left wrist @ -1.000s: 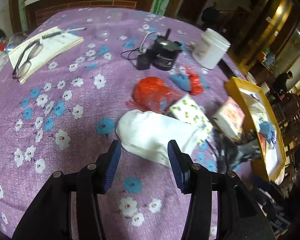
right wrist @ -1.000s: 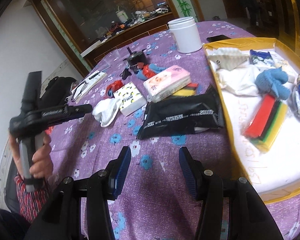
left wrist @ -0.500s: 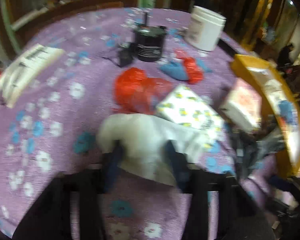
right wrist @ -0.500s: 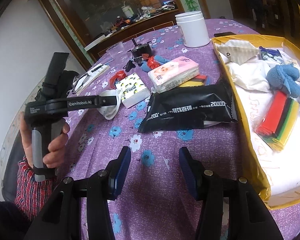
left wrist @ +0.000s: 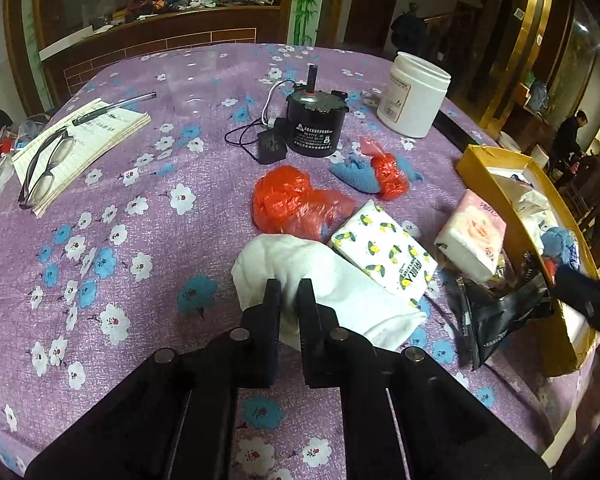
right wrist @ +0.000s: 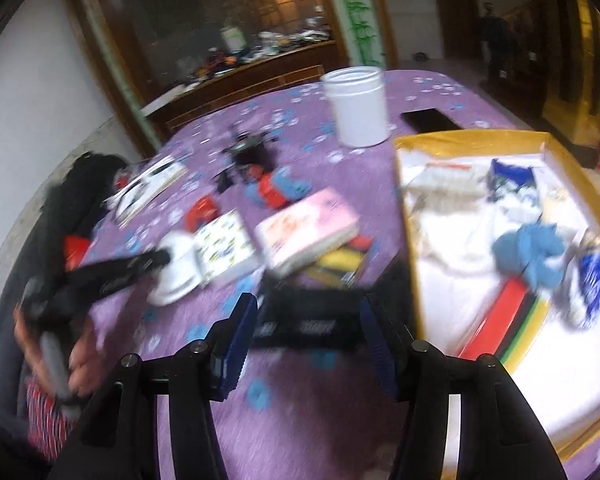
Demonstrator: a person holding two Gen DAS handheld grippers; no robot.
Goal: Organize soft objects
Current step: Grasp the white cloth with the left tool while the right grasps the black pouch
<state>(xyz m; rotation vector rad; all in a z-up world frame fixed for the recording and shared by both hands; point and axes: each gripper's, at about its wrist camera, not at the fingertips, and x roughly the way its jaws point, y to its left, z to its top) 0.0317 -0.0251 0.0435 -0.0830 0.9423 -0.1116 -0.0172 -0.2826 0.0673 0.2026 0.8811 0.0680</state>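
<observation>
- Left gripper (left wrist: 289,292): jaws nearly together, pinching a fold of the white sock (left wrist: 324,280), which lies on the purple floral tablecloth (left wrist: 140,184); lemon-print tissue pack (left wrist: 384,254) touches the sock at 2 o'clock
- Right gripper (right wrist: 306,332): jaws apart, having just widened, gripping nothing; black packet (right wrist: 312,312) lies beyond them; yellow tray (right wrist: 410,240) at 2 o'clock
</observation>
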